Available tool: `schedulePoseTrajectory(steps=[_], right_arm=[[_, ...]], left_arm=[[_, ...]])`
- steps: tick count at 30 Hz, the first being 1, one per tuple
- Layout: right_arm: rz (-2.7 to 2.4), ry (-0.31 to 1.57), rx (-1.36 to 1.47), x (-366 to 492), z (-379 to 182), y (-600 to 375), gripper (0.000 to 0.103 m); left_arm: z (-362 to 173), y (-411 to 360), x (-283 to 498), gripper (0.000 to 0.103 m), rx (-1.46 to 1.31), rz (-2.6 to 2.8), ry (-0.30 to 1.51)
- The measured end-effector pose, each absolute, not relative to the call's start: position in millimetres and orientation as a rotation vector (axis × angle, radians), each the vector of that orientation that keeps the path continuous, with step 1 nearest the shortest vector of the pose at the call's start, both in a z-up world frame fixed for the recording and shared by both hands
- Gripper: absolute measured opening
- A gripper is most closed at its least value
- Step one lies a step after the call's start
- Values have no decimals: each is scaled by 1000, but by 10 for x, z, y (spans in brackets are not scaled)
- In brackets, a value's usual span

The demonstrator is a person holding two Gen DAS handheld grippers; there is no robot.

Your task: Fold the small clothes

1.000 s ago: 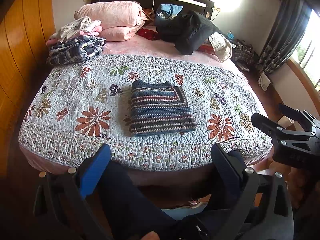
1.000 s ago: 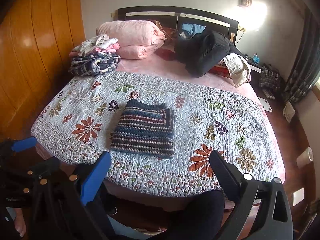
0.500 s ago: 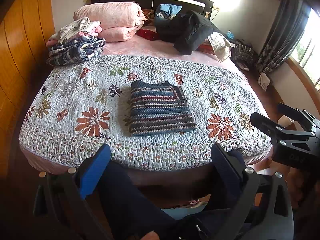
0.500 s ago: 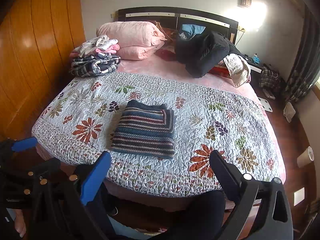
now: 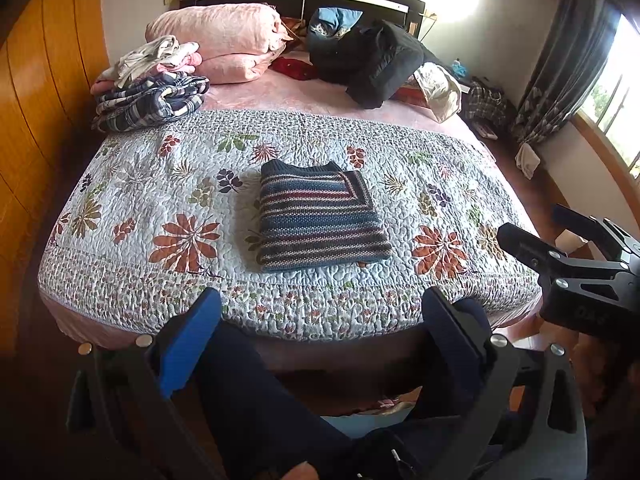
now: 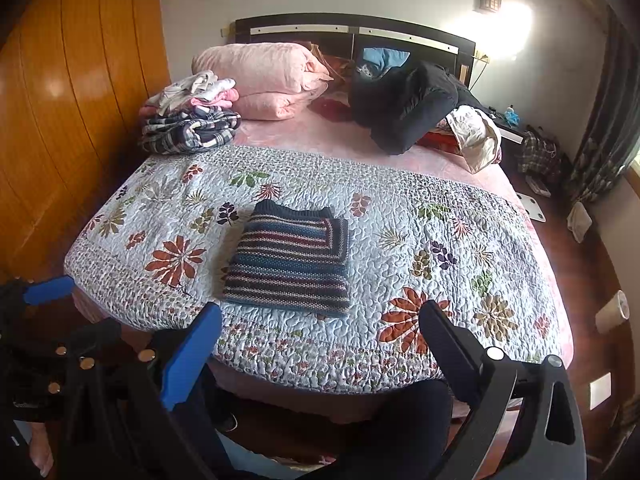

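A striped knit sweater point(image 5: 318, 218) point(image 6: 292, 262) lies folded into a neat rectangle on the floral quilt point(image 5: 168, 208) point(image 6: 440, 240), near the foot of the bed. My left gripper point(image 5: 320, 312) is open and empty, held back beyond the bed's foot edge, well short of the sweater. My right gripper point(image 6: 320, 320) is open and empty too, hovering at the foot edge just in front of the sweater. In the left wrist view the right gripper point(image 5: 560, 236) shows at the right edge, and the left gripper's blue finger point(image 6: 48, 290) shows at the left in the right wrist view.
A pile of clothes with a plaid garment point(image 5: 152, 100) point(image 6: 192, 132) sits at the quilt's far left corner. Pink pillows point(image 5: 224, 40), a black coat point(image 5: 380, 60) and a beige bag point(image 6: 476, 140) lie by the headboard. A person's dark-clad legs point(image 5: 256, 392) are below the grippers.
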State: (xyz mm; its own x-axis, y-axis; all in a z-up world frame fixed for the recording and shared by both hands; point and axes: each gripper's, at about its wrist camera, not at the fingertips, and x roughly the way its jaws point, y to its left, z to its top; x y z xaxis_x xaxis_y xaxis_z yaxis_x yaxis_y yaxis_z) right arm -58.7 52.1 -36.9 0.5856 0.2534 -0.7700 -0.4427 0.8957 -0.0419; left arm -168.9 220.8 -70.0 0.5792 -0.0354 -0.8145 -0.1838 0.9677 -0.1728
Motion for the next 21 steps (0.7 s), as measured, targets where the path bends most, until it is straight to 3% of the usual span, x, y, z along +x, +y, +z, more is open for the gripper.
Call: schedulePoseTrajectory(steps=[21], right_arm=[[404, 855, -235, -609, -366, 541, 99]], left_arm=[[-681, 2203, -1681, 99, -242, 78, 952]])
